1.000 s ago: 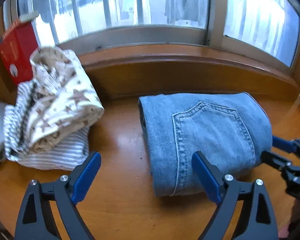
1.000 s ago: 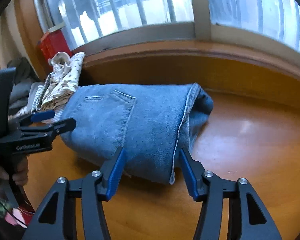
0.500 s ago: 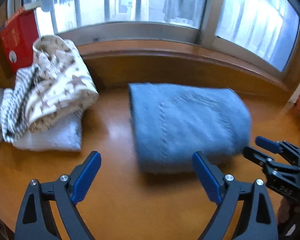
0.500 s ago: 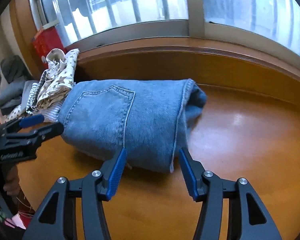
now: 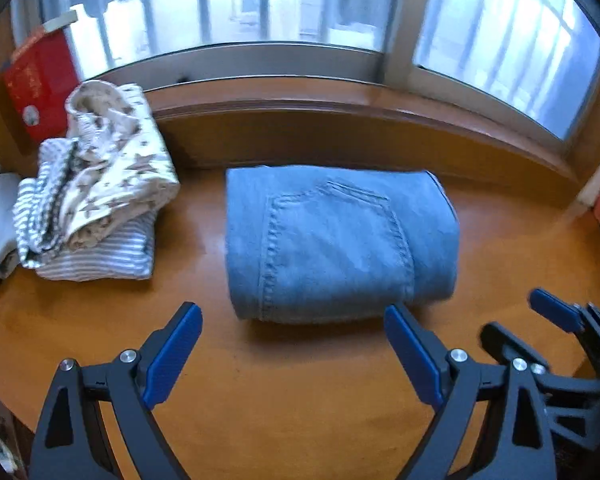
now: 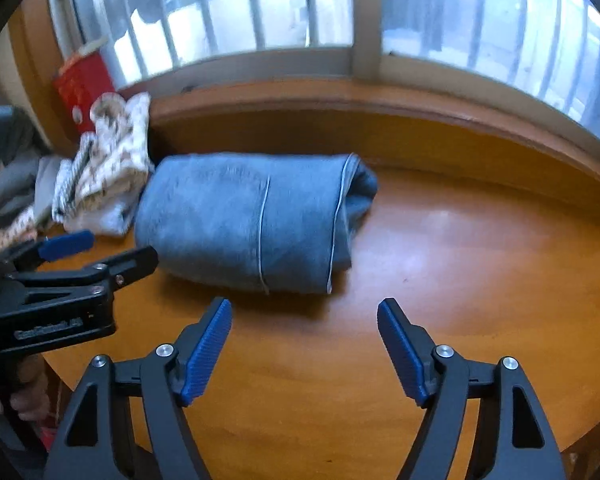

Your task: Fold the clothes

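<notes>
Folded blue jeans (image 5: 336,240) lie on the wooden table (image 5: 284,392), back pocket up; they also show in the right wrist view (image 6: 244,220). My left gripper (image 5: 292,344) is open and empty, a short way in front of the jeans. My right gripper (image 6: 304,340) is open and empty, in front of the jeans' right end. The right gripper also shows at the lower right of the left wrist view (image 5: 540,328). The left gripper shows at the left of the right wrist view (image 6: 100,250).
A pile of folded star-print and striped clothes (image 5: 100,192) sits left of the jeans, also in the right wrist view (image 6: 104,180). A red box (image 5: 40,80) stands behind it by the window sill (image 5: 340,92). The table's rounded front edge is close below both grippers.
Both grippers have pulled back from the jeans toward the table's front edge. The jeans now lie free, apart from the fingers.
</notes>
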The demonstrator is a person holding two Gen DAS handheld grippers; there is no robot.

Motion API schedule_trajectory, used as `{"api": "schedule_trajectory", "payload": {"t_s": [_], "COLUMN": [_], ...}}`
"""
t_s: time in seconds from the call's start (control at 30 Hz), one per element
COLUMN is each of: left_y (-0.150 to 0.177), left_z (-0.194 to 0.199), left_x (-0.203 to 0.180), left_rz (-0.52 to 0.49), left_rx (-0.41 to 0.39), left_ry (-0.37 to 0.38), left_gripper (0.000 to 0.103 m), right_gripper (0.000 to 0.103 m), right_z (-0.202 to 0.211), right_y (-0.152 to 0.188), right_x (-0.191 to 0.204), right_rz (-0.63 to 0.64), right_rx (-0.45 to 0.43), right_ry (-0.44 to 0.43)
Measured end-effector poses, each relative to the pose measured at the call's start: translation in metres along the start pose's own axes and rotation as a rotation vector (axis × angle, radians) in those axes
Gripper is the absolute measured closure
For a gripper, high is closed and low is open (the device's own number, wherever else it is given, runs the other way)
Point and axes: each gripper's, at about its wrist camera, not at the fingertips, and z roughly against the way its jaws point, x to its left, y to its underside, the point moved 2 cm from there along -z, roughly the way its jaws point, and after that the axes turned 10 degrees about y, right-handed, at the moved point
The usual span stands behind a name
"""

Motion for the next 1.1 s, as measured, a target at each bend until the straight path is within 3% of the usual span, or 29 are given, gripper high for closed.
{"api": "schedule_trajectory", "payload": {"t_s": [0.23,0.4,0.7,1.1], "left_y": [0.019,0.026,0.036,0.035], "left_z": [-0.023,-0.021,-0.021,-0.020], "left_x": [0.008,0.013,0.003,-0.005], "left_rz": [-0.008,0.021,0.000,-0.016], "left_rx": [0.005,0.030,0.084,0.085], "left_ry": [-0.075,-0.063,-0.021,-0.017], "left_gripper": [0.010,0.010,0.010,0.010], "right_gripper": [0.022,0.022,0.022,0.022], "right_z": [-0.024,-0.021,-0.024,-0.026], "right_y": [0.005,0.002,0.012,0.012], "right_x": [0.000,0.003,0.007,0.001], "right_rz": [-0.017,-0.002,0.007,-0.008], "right_rx": [0.043,0.009,0.060,0.069], "right_ry": [0.017,0.045,0.026,0.034]}}
